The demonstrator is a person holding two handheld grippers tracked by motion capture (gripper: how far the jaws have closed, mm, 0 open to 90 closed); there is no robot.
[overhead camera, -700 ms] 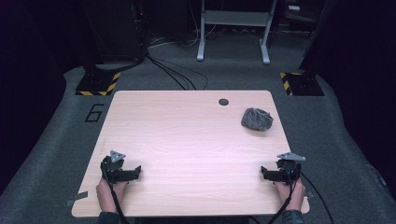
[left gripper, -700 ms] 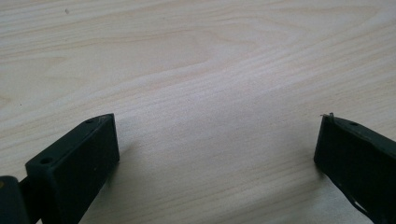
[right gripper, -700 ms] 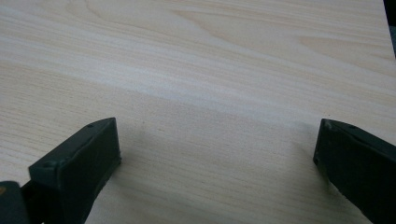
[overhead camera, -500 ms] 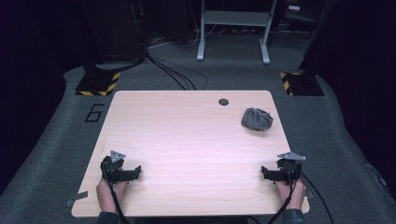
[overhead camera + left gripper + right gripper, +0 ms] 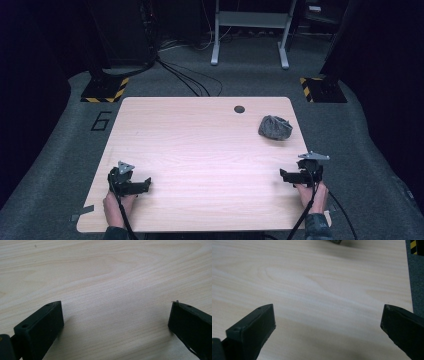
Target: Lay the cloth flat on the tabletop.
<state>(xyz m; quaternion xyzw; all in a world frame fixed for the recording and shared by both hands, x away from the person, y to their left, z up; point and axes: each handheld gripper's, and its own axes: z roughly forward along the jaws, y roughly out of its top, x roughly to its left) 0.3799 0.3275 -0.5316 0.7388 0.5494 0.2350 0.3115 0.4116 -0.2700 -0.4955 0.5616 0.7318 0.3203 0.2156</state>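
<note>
A: Where do the two grippers sit?

B: The left gripper [image 5: 142,186] rests low at the near left corner of the tabletop [image 5: 200,150], and the right gripper [image 5: 286,176] is at the near right edge. Each is held by a hand coming in from below.

A: How do the jaws stand?

B: Both pairs are spread wide with nothing between them. In the left gripper view bare light wood lies between the two black jaws, and the same goes for the right gripper view.

A: And the crumpled grey cloth?

B: The crumpled grey cloth [image 5: 275,127] lies ahead of the right gripper's jaws, well apart from them, and far across the wood from the left jaws. Beyond it is a small dark round hole [image 5: 239,109].
</note>
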